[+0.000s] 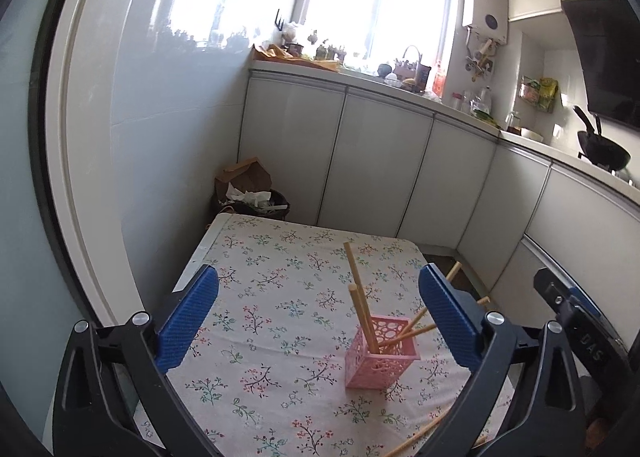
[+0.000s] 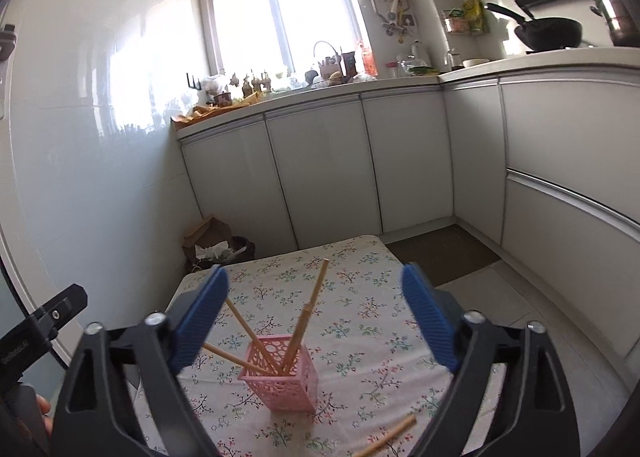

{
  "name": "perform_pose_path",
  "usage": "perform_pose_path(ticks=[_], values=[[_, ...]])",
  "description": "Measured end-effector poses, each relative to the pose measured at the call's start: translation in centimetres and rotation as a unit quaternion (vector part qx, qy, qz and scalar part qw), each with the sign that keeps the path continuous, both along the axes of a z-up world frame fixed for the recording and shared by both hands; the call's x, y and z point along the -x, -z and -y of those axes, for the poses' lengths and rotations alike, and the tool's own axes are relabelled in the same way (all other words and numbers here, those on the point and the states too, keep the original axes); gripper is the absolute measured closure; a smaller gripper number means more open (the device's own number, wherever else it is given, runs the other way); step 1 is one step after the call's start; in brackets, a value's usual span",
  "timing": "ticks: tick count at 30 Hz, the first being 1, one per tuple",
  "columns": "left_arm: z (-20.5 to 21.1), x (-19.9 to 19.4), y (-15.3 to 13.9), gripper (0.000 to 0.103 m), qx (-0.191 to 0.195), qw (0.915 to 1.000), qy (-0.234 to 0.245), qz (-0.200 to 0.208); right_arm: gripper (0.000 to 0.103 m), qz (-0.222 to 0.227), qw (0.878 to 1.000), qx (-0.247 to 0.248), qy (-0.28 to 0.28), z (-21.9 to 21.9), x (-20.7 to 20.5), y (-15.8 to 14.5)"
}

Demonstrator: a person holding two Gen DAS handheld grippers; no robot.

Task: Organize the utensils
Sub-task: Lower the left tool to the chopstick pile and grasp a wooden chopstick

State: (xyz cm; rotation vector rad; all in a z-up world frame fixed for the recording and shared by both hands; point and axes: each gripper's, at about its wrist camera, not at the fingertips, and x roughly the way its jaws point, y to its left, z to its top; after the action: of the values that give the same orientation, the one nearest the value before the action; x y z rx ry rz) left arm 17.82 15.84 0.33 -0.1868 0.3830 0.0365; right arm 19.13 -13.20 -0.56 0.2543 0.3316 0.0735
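Two grippers, both with blue ribbed pads spread wide and nothing between them. Left gripper [image 1: 318, 317]: pads apart, the pink perforated plastic square holder [image 1: 380, 353] sits ahead of it toward the right pad, not touched. Right gripper [image 2: 316, 317]: pads apart, the same holder [image 2: 280, 375] ahead at about 6 o'clock of the right wrist view, not touched.

Holder stands upright on the floral-print tablecloth [image 1: 272, 297], nearer the near edge than the far one. Several light wooden chopsticks [image 2: 308, 317] stand in it, leaning: some toward 12–1 o'clock, others fanning to 10 o'clock in the right wrist view. Loose wooden chopsticks [image 2: 386, 437] lie flat on the cloth at 5 o'clock of the holder, near the table's near edge.

Open room: cloth is bare from the holder out to the far edge at 12 o'clock and to the left edge at 9 o'clock. Beyond the far-left corner stands a dark waste bin with a brown paper bag [image 1: 250, 189]; white cabinet fronts [image 2: 320, 161] run behind and along the right.

Writing: letters "DAS" [image 1: 591, 346] on the black body of the other gripper, at the left wrist view's right edge; further text unreadable.
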Motion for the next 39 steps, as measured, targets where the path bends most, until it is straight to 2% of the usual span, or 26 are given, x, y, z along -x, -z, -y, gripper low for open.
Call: perform_pose_path(ticks=[5,8,12,15,18,20,22,24,26,28,30,31,34,36,37,39], values=[[1.8,0.7,0.0,0.007,-0.017,0.9997,0.015,-0.003,0.006,-0.010,1.000,0.006,0.001,1.3,1.4,-0.2],[3.1,0.9,0.1,0.007,-0.034,0.9989,0.029,-0.012,0.006,-0.009,1.000,0.013,0.009,2.0,2.7,0.2],[4.7,1.2,0.9,0.007,-0.054,0.9971,0.046,-0.026,0.006,-0.028,0.999,0.015,0.011,3.6,4.7,1.2],[6.1,1.0,1.9,0.007,-0.066,0.9935,0.076,-0.054,0.006,-0.055,0.998,0.017,0.012,5.1,6.8,2.9],[8.0,0.1,3.9,0.007,-0.073,0.9833,0.130,-0.105,0.006,-0.096,0.995,0.014,0.009,7.0,9.3,5.6],[9.4,-1.1,5.9,0.007,-0.056,0.9686,0.177,-0.165,0.006,-0.137,0.991,0.008,0.002,8.2,10.6,7.8],[10.9,-2.6,8.3,0.007,-0.038,0.9499,0.210,-0.228,0.006,-0.164,0.986,0.001,-0.005,9.0,11.2,9.4],[12.5,-3.9,10.4,0.007,-0.044,0.9333,0.227,-0.274,0.006,-0.182,0.983,-0.018,-0.005,9.9,11.8,11.2],[14.8,-5.3,12.3,0.007,-0.059,0.9124,0.252,-0.317,0.006,-0.195,0.979,-0.058,-0.010,11.0,12.3,12.9],[17.2,-6.4,13.7,0.007,-0.081,0.8942,0.276,-0.343,0.006,-0.205,0.975,-0.090,-0.011,11.9,12.5,14.2],[19.8,-7.4,15.0,0.007,-0.125,0.8706,0.302,-0.368,0.006,-0.216,0.971,-0.106,-0.006,12.4,12.3,14.9],[21.4,-8.0,15.9,0.007,-0.161,0.8542,0.316,-0.380,0.006,-0.214,0.971,-0.110,-0.004,12.7,12.4,15.0],[24.6,-9.4,18.1,0.008,-0.238,0.8147,0.341,-0.404,0.006,-0.197,0.973,-0.116,0.012,13.2,12.5,14.7],[25.7,-10.5,19.0,0.013,-0.258,0.7969,0.350,-0.419,0.006,-0.197,0.973,-0.120,0.012,13.6,12.3,14.8],[26.2,-11.2,19.4,0.018,-0.259,0.7865,0.358,-0.432,0.006,-0.198,0.973,-0.121,0.012,13.8,12.2,14.9],[26.8,-12.2,20.1,0.027,-0.259,0.7712,0.368,-0.450,0.006,-0.202,0.971,-0.130,0.012,14.3,12.1,15.2]])
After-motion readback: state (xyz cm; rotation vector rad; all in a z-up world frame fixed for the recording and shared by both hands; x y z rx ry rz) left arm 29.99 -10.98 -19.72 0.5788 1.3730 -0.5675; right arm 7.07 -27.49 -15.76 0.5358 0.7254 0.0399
